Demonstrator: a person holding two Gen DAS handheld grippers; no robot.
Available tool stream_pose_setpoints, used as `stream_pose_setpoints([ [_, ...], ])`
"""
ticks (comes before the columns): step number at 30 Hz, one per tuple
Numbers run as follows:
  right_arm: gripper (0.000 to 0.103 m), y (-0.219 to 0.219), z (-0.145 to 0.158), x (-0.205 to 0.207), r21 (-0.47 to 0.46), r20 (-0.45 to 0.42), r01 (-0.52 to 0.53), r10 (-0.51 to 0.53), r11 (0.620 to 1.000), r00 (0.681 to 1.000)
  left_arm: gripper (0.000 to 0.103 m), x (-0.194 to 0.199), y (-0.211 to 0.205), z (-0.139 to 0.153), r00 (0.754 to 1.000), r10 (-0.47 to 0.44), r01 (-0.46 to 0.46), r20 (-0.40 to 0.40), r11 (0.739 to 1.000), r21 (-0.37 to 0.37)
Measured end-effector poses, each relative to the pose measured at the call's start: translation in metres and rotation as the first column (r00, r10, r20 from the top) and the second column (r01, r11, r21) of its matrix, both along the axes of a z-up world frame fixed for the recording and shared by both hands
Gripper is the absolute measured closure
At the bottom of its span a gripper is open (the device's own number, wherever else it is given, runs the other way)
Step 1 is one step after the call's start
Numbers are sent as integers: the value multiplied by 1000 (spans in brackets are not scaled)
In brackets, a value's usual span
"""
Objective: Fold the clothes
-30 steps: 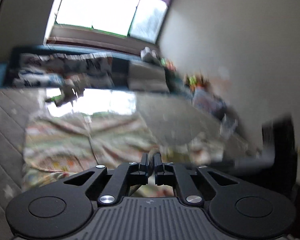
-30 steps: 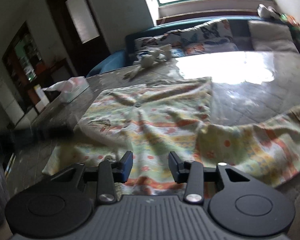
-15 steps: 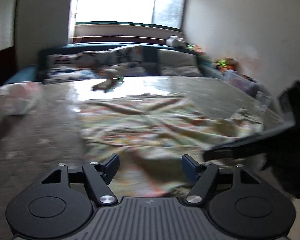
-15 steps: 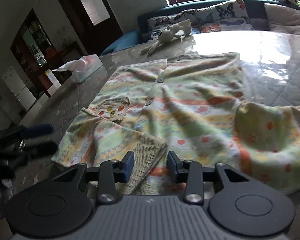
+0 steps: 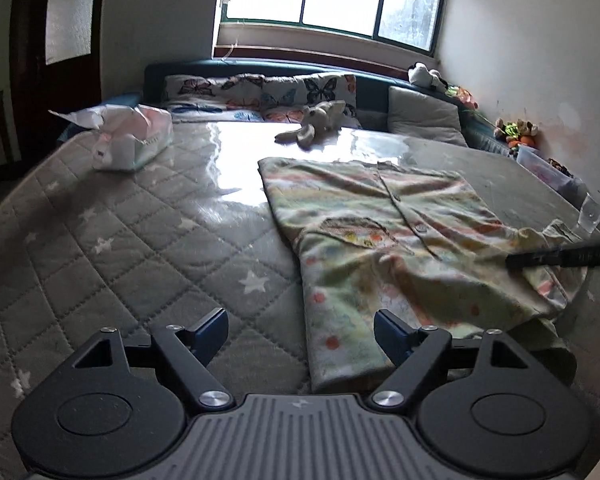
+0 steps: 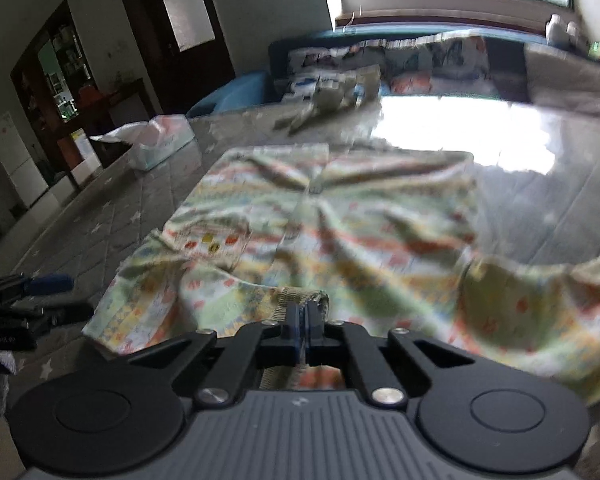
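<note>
Now the right gripper (image 6: 305, 322) is pinching the shirt's (image 6: 340, 232) ribbed cuff (image 6: 296, 298) between pressed-together jaws; the left gripper (image 5: 300, 330) is opening, jaws spread, nothing clamped, hem just ahead—keep the pull level.

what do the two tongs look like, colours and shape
Both tongs, left and right, look alike: black linkage arms with silver rivets, blue pads on the fingertips, round black discs either side, and a ribbed grey body.
</note>
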State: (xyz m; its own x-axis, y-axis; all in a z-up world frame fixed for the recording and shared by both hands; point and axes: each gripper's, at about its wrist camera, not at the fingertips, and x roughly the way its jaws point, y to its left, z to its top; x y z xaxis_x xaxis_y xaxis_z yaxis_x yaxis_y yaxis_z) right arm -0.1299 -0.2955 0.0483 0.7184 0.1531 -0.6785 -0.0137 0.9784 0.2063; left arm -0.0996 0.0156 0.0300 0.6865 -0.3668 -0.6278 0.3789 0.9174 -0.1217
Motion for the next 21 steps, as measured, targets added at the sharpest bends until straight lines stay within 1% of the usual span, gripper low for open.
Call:
stream_pose_setpoints([
  [3,101,0,13,1,-56,44,13,-11,998,999,20,0,-5,-4,1000,-17,17,-4,1000,11],
  [4,101,-1,15,1,-64,51,22,-19,998,999,19,0,-7,-4,1000,-21,21,-5,1000,14],
  [5,101,-1,17,2,-95,62,29,-23,995,998,18,0,-7,-5,1000,-23,23,-7,1000,15],
  [7,101,-2,20,4,-128,82,54,-44,990,996,15,1,-8,-7,1000,-26,26,-10,999,19],
  [9,101,-7,25,6,-154,105,78,-62,985,993,15,0,-8,-8,999,-31,31,-14,999,26],
  [13,101,-19,21,14,-126,71,100,-91,987,993,15,-1,-10,-10,999,-36,37,-15,998,48],
  [15,97,-21,16,16,-127,58,106,-99,986,993,15,-1,-10,-10,999,-34,34,-13,998,58],
  [17,97,-23,11,14,-114,44,106,-101,988,994,17,-1,-10,-8,1000,-28,29,-8,997,69],
  [19,96,-21,7,10,-109,33,85,-82,990,996,17,2,-10,-5,1000,-16,16,-2,997,78],
  [21,95,-18,2,6,-109,21,59,-58,992,998,22,5,-10,-1,1000,-1,1,4,997,73],
])
